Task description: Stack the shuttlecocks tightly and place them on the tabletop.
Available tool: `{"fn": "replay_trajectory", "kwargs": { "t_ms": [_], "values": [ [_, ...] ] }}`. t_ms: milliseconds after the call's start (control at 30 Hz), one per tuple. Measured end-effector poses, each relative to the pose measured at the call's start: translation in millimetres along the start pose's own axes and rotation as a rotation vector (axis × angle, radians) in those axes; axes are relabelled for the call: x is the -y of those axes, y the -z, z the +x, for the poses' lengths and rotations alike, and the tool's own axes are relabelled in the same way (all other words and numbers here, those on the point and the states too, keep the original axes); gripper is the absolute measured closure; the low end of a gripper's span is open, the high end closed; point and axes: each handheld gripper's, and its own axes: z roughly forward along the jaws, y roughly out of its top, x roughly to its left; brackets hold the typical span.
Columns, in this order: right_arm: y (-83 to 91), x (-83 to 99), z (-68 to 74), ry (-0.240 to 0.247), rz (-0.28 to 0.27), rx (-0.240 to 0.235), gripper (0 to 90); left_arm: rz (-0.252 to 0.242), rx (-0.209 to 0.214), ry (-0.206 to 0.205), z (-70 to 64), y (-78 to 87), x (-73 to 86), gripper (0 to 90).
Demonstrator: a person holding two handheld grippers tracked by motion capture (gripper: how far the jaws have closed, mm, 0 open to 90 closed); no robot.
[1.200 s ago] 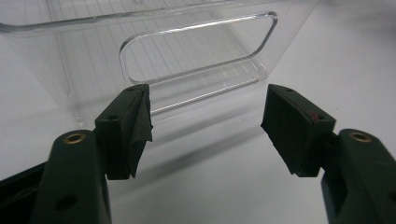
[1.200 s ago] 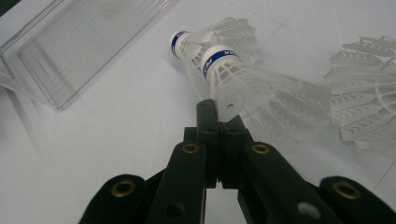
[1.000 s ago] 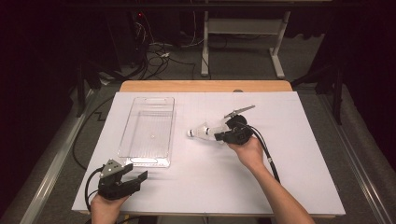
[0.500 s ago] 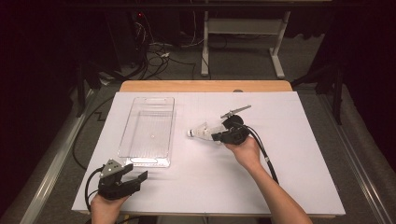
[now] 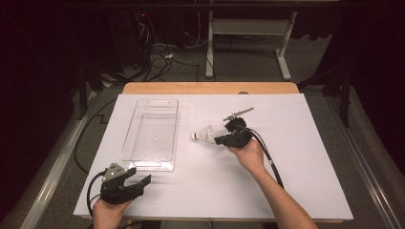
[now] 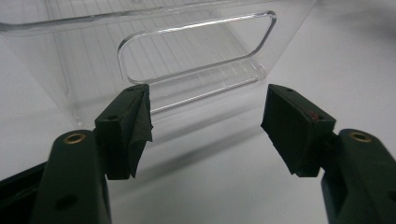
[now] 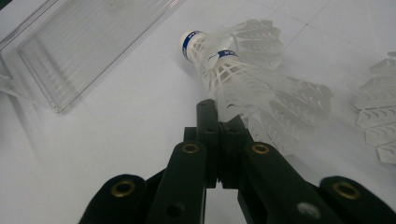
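Shuttlecock point(image 5: 206, 135) right of tray point(image 5: 143, 162), on table point(image 5: 310, 191)

Each hand-held gripper point(image 5: 143, 181) is black — brass-coloured rivets, grey three-cornered top plate, trailing black cable.

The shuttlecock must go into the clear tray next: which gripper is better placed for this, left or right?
Right, probably. The right gripper is shut on the shuttlecock beside the clear tray. The left gripper is open, holds nothing, and faces the tray's near end.
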Motion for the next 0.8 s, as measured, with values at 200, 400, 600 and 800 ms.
{"fn": "replay_trajectory", "kwargs": {
  "t_ms": [200, 400, 600, 800],
  "values": [
    [-4.7, 0.2, 2.2, 0.004, 0.018, -0.003, 90.0, 0.0, -0.002, -0.001, -0.2, -0.1, 0.0, 33.6],
    [-7.8, 0.7, 4.0, 0.01, 0.022, -0.007, 90.0, -0.001, -0.004, -0.002, -0.4, -0.2, 0.0, 33.5],
    [-9.8, 0.7, 4.8, 0.012, 0.025, -0.011, 90.0, 0.0, -0.001, -0.002, -0.3, -0.2, 0.0, 33.6],
    [-11.5, -1.3, 6.3, 0.012, 0.022, -0.014, 89.9, 0.002, -0.001, -0.003, -0.4, -0.3, 0.0, 33.5]
  ]
}}
